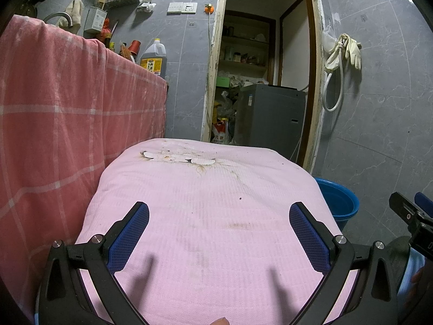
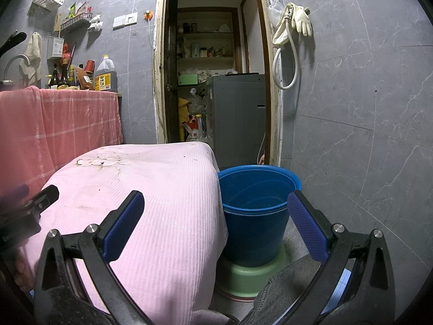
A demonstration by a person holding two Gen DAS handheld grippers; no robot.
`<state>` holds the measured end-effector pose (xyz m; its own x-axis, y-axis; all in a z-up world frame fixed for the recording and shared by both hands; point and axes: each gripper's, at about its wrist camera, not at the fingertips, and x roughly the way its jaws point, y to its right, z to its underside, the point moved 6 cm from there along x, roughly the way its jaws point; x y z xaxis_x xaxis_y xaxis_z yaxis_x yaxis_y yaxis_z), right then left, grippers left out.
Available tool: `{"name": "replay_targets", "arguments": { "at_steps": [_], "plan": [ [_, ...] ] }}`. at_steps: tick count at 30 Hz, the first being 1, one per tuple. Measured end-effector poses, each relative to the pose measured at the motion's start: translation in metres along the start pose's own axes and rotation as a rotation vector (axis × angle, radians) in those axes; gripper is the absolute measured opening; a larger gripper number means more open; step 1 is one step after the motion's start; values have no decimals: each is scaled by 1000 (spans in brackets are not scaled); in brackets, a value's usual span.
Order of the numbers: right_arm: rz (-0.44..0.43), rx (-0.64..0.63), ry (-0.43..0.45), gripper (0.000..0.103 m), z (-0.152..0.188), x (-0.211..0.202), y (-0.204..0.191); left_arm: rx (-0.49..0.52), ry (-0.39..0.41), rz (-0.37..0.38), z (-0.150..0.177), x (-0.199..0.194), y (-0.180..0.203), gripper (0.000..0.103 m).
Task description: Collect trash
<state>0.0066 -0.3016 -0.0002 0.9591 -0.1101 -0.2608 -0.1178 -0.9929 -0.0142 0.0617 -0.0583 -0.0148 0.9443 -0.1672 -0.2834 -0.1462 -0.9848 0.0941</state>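
Note:
My left gripper is open above a table draped in a pink cloth, nothing between its blue pads. My right gripper is open too, hovering over the cloth's right edge and a blue bucket. The bucket stands on an upturned green basin on the floor, right of the table, and looks empty inside. Only small crumbs and stains show on the cloth; no clear piece of trash is visible. The right gripper's side shows at the left wrist view's right edge.
A counter draped in red checked cloth stands to the left, with bottles and an oil jug on it. Ahead, an open doorway shows a grey machine, shelves and bags. Gloves and a hose hang on the tiled wall.

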Motion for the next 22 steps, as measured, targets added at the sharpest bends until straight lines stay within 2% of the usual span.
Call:
{"name": "replay_targets", "arguments": {
  "at_steps": [11, 22],
  "plan": [
    [0, 0, -2, 103, -1, 1, -1, -21, -8, -32, 5, 0, 1, 102],
    [1, 2, -3, 103, 0, 0, -3, -18, -22, -29, 7, 2, 4, 102]
  ]
}}
